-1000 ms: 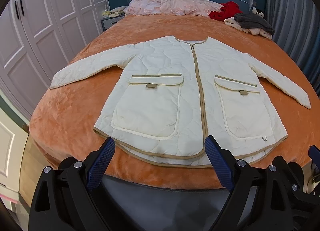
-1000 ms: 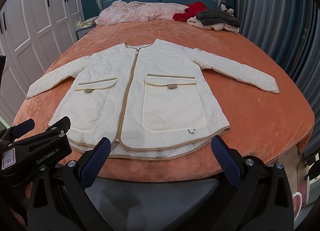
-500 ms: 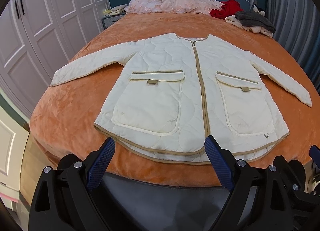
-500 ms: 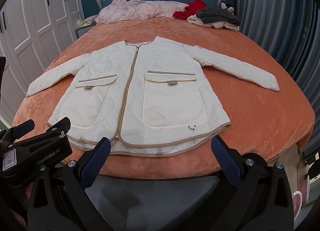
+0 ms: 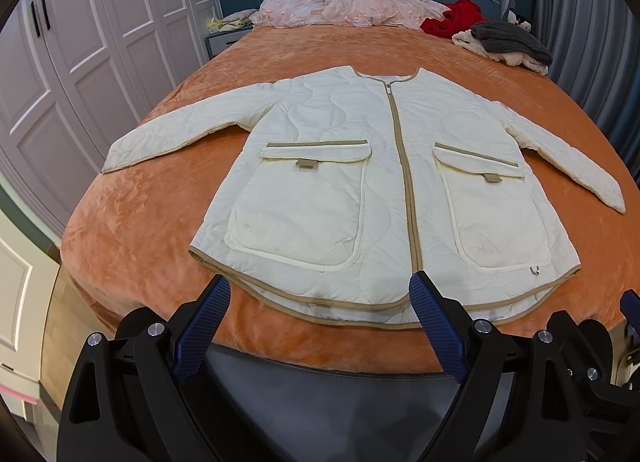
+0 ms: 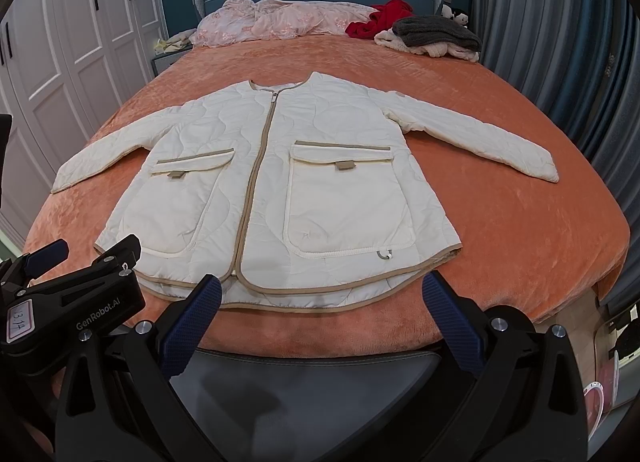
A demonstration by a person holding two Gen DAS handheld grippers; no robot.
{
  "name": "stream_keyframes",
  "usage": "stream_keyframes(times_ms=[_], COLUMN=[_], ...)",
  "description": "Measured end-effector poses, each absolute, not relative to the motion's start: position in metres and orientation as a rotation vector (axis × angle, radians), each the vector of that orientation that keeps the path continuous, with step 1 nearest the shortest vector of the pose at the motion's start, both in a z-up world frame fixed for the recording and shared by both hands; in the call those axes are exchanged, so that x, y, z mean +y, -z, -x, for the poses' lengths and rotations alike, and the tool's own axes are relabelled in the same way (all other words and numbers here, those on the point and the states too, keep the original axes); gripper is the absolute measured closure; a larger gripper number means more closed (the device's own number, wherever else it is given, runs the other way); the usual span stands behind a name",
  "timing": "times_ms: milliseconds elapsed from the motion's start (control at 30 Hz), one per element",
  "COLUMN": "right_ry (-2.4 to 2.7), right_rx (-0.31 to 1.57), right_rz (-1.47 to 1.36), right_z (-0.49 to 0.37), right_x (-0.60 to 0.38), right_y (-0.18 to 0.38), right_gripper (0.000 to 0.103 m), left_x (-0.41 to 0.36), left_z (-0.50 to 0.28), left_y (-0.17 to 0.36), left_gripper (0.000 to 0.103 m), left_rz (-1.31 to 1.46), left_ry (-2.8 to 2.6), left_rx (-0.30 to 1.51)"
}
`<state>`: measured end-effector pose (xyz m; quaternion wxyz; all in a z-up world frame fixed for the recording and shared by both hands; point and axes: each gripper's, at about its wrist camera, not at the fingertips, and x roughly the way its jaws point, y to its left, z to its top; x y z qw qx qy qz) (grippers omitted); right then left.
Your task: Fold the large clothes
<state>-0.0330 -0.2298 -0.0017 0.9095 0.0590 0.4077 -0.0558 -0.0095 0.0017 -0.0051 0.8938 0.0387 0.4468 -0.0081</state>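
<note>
A cream quilted jacket with tan trim, a zip and two front pockets lies flat and face up on the orange bedspread, sleeves spread to both sides. It also shows in the right wrist view. My left gripper is open and empty, just in front of the jacket's hem at the foot of the bed. My right gripper is open and empty, likewise before the hem. The left gripper's body shows at the left in the right wrist view.
At the head of the bed lie a pink quilt, a red garment and a grey and cream pile. White wardrobe doors stand left, a curtain right. A nightstand stands beside the headboard.
Both grippers have shifted slightly; the jacket sits a little higher in both views. The jacket itself has not moved and both grippers stay open.
</note>
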Motion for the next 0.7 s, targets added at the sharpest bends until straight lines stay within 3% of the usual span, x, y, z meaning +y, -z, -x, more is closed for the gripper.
stream_keyframes(times_ms=[700], right_ry=[0.114], right_rx=[0.843], right_rz=[-0.121], right_z=[0.0323], right_x=[-0.2289], right_y=[0.0012], right_gripper=[0.005], left_x=[0.0015], left_z=[0.0102], left_y=[0.0049], left_gripper=[0.015], left_rz=[-0.083], left_ry=[0.016], left_rx=[0.926])
